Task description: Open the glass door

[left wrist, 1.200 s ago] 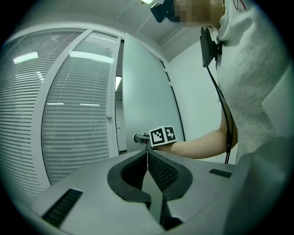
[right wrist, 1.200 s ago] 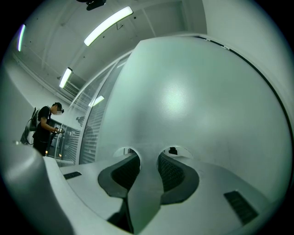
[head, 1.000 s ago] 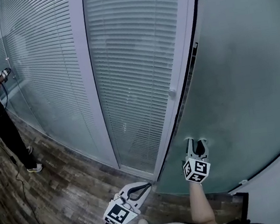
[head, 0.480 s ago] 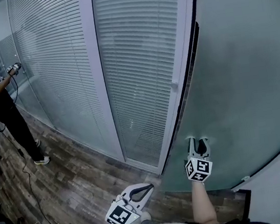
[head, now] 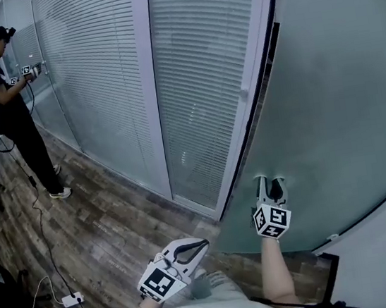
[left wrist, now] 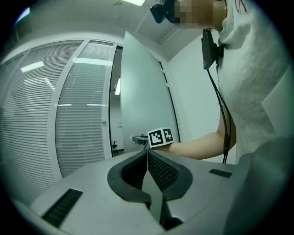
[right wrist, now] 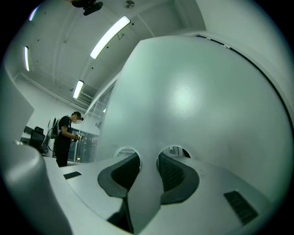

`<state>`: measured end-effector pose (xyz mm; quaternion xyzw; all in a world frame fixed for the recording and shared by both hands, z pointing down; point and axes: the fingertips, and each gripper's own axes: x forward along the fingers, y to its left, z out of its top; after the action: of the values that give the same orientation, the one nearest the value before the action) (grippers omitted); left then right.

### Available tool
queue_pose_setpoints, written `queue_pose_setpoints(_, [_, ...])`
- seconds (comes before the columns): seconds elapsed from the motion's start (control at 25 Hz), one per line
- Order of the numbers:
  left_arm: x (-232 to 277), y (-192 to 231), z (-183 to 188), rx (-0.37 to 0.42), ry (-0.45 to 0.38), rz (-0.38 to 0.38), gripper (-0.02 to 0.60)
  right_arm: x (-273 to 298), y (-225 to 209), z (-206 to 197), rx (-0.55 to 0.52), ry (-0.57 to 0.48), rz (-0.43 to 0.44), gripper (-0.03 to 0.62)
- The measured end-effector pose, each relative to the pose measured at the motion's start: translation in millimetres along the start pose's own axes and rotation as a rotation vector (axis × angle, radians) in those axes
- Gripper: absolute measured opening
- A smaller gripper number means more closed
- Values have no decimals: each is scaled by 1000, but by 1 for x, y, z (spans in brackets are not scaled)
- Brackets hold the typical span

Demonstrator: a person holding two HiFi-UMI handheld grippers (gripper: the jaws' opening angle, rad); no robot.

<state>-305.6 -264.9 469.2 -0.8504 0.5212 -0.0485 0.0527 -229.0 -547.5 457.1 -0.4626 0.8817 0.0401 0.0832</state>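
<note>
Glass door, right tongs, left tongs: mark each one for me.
glass door [head: 341, 93], head view, on the bare frosted pane.
right tongs [head: 269, 180], head view, midway between the spread tips, against the door.
left tongs [head: 204, 243], head view, at the closed tips.

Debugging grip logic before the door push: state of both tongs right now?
Left tongs: closed, empty.
Right tongs: open, tips at the glass door.

We place everything by the glass door [head: 332, 80]. The right gripper [head: 269, 182] is low at its face, and the left gripper [head: 203, 244] is to its left, apart from it. Blinds [head: 196, 78] stand left of the door, with a person [head: 11, 104] far beyond them. A power strip [head: 72, 299] lies on the floor [head: 110, 225], far left.
</note>
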Motion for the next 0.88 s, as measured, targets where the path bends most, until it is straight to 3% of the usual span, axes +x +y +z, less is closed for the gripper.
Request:
queue_pose_setpoints(0.2, [-2, -13, 19, -47, -18, -11, 18, -26, 10, 5, 5, 3, 47, 130])
queue_pose_setpoints(0.56, [19, -60, 24, -48, -34, -80, 18, -76, 21, 13, 20, 6, 118, 130])
queue_pose_setpoints(0.88, [21, -99, 18, -109, -4, -27, 18, -117, 27, 22, 28, -3, 192, 130])
